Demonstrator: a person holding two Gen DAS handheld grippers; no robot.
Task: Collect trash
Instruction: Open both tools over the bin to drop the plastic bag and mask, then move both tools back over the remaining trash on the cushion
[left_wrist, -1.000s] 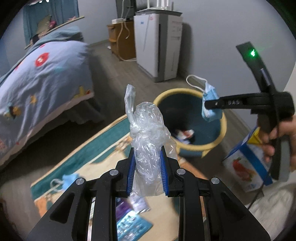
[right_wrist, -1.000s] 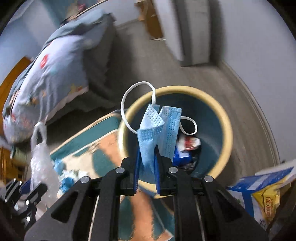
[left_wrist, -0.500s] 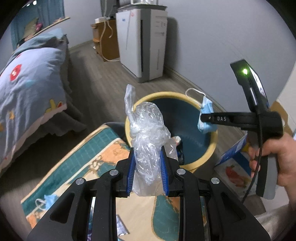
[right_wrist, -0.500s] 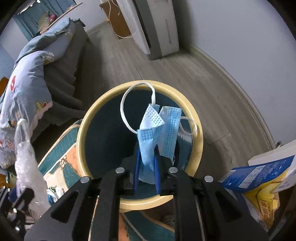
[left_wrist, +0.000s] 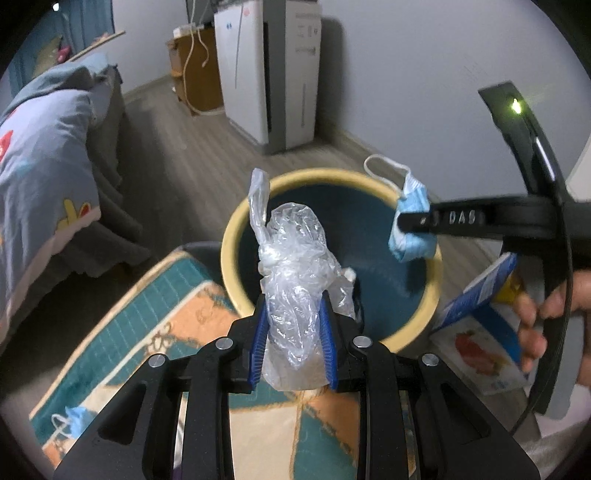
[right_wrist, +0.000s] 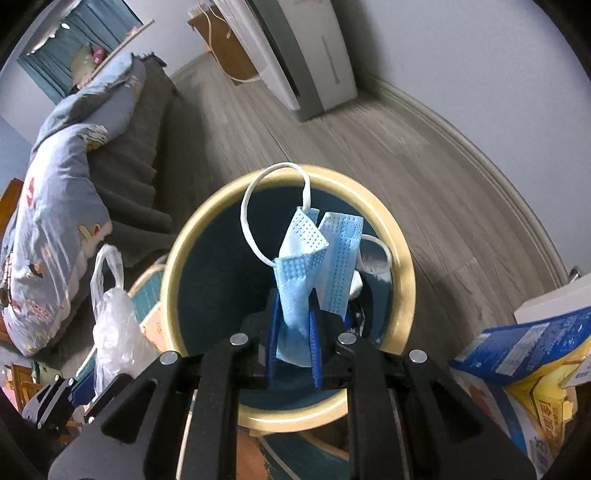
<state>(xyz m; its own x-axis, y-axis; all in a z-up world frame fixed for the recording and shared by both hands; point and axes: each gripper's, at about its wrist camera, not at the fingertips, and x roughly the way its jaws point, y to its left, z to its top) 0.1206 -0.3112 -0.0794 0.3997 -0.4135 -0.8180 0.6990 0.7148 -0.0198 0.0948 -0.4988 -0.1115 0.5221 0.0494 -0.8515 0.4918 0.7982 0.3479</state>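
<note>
A round bin (left_wrist: 228, 258) with a yellow rim and dark blue inside stands on the floor. My left gripper (left_wrist: 293, 301) hangs over the bin's near edge with a crumpled clear plastic bag (left_wrist: 291, 251) between its blue pads; its jaws are opening. My right gripper (right_wrist: 294, 297) points down into the bin (right_wrist: 171, 280) with a folded blue face mask (right_wrist: 332, 251) upright between its pads, and its jaws are opening too. In the left wrist view the mask (left_wrist: 412, 247) hangs at the bin's right rim. Some litter (right_wrist: 360, 314) lies at the bin's bottom.
A teal and orange rug (left_wrist: 147, 314) lies beside the bin, with another blue mask (left_wrist: 74, 421) on it. Blue and yellow cartons (right_wrist: 524, 354) stand to the right. A bed (left_wrist: 40, 166) is on the left, a white appliance (left_wrist: 280, 74) by the wall.
Both grippers have come down and forward over the bin, which now fills more of each view. The pads of each have spread slightly around bag and mask.
</note>
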